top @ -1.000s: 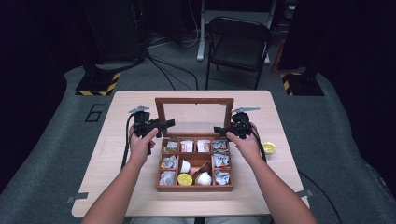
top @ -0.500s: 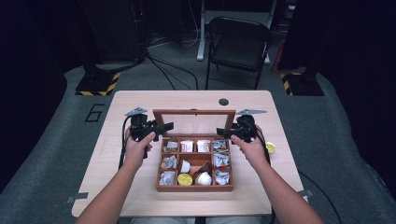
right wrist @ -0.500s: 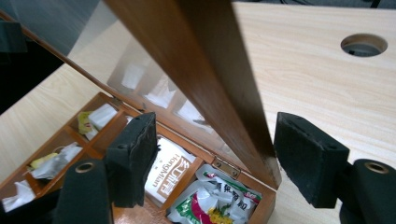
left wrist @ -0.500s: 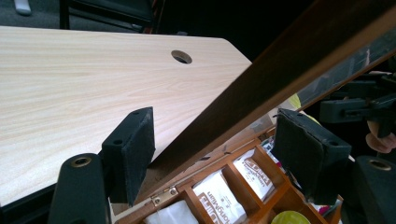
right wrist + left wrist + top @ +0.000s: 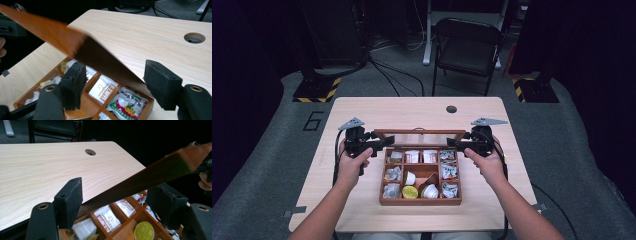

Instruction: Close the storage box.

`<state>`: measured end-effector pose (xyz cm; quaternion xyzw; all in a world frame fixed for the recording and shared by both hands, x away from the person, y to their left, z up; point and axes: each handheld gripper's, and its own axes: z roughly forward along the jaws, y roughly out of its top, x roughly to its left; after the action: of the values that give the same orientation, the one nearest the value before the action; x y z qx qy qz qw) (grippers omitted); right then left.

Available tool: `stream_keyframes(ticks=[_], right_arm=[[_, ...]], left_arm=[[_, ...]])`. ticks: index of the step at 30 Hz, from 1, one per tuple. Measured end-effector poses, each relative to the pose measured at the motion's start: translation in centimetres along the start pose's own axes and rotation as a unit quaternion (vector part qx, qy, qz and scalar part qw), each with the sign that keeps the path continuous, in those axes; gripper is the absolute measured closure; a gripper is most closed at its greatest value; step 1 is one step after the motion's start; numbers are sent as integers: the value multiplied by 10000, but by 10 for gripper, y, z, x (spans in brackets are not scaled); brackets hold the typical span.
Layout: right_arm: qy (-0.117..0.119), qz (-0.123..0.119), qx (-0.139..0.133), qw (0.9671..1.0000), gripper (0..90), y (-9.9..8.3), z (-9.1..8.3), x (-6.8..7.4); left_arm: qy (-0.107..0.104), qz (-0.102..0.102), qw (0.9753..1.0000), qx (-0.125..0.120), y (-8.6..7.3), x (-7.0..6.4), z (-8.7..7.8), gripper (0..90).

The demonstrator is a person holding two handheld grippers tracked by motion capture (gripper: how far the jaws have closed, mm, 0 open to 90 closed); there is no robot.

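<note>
Both pairs of jaws stood spread: the left gripper (image 5: pixel 382 142) and right gripper (image 5: pixel 455 143) each straddled an end of the glass-paned wooden lid (image 5: pixel 420 134), gripping nothing, the lid's edge passing between the pads. That lid stood half-raised over the compartmented brown wooden box (image 5: pixel 420 175) of sachets and capsules, which sat at the near middle of the pale wood-grain table (image 5: pixel 412 110). Beyond the table, a black folding chair (image 5: pixel 466 47) stood on grey carpet (image 5: pixel 272 150) in a dark room.
</note>
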<state>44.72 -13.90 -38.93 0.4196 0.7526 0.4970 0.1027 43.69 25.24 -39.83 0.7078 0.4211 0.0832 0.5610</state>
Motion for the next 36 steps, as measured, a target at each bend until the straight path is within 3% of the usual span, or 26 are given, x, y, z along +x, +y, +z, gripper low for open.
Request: stream_keyframes(ticks=[4,8,11,19,25,36], right_arm=[[-6,-99,12,9999,364,-1,-9,5],[-119,-360,129,9992,370,-5,-15,13],[-100,-437,79,9990,368,-8,-20,17],[-6,-383,19,9993,389,-20,-34,24],[-16,-483,20,9988,440,-33,-42,28],[-23,-572,-42,9983,444,-61,-49,38]], left_arm=[[21,74,10000,31,-4,-6,-7,295],[110,324,9993,132,-9,-13,-14,294],[53,267,9996,65,-11,-15,-21,294],[51,457,9988,167,-22,-26,-32,299],[-4,483,9987,178,-33,-33,-41,324],[9,510,9983,281,-58,-41,-50,359]])
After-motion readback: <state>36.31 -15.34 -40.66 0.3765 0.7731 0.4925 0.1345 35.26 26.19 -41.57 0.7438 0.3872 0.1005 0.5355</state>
